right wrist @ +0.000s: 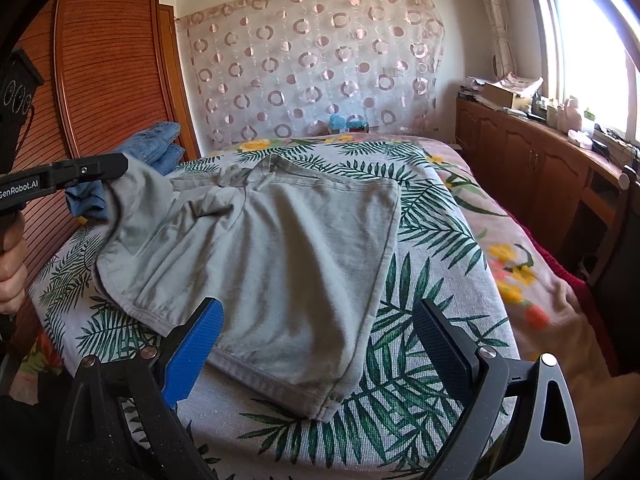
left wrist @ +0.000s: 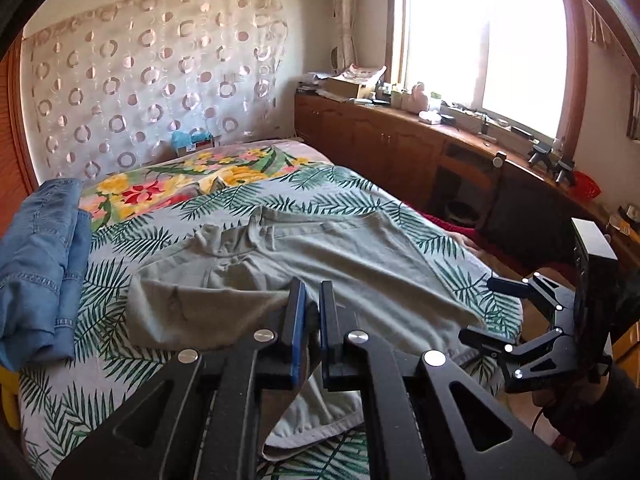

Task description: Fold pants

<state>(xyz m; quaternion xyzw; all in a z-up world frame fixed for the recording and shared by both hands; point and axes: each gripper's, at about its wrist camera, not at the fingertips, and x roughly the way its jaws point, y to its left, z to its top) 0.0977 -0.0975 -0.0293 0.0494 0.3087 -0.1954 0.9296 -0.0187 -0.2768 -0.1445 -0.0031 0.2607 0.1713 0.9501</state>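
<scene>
Grey-green pants (right wrist: 260, 248) folded, flat on leaf-print bedspread; left edge lifted, apparently pinched.

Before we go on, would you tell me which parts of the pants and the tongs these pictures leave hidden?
- Left wrist view: the near hem of the pants is covered by the left tongs.
- Right wrist view: the pinched edge of the pants disappears inside the left tongs.
- Right wrist view: the picture's bottom edge cuts off the body of the right tongs.

Bright window (left wrist: 480, 40), wooden cabinets (left wrist: 380, 140), circle-patterned curtain (right wrist: 312, 64) behind bed (right wrist: 440, 240).
</scene>
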